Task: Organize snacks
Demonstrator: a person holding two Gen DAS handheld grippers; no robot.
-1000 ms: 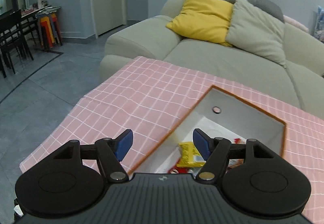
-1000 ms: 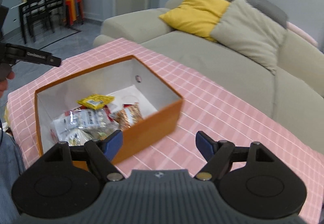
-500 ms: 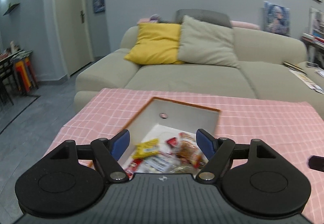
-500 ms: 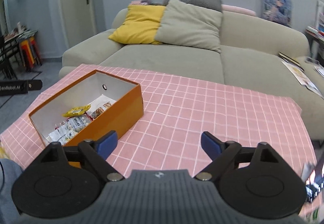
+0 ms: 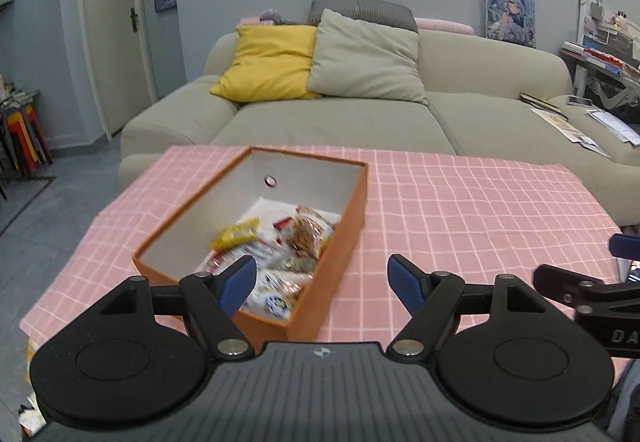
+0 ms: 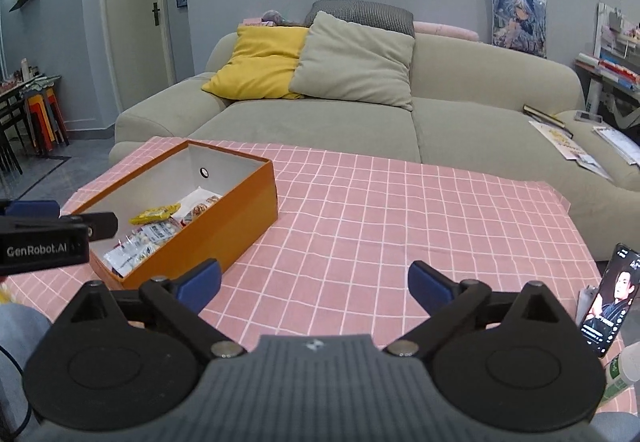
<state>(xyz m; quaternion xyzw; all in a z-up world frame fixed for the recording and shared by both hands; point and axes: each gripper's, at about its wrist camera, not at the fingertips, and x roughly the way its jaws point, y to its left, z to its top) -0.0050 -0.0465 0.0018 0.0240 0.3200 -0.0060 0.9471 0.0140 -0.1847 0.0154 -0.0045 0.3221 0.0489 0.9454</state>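
1. Mixed snack packets (image 5: 276, 262) are being kept inside the open orange cardboard box (image 6: 224, 226) at the pink checked worktop's (image 6: 400, 226) left.
2. Both the left claw (image 5: 322, 278) and right claw (image 6: 314, 284), empty, are being held apart, the right's jaws having just been opening.
3. Sorting is probably finishing; any remaining snack is to be located next.

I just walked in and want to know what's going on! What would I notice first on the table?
First you'd spot the orange box, open on the left part of the pink checked tablecloth, with snack packets heaped inside, a yellow one on top. Behind the table stands a big sofa with a bright yellow cushion. Near the table's right edge, a phone stands lit up.
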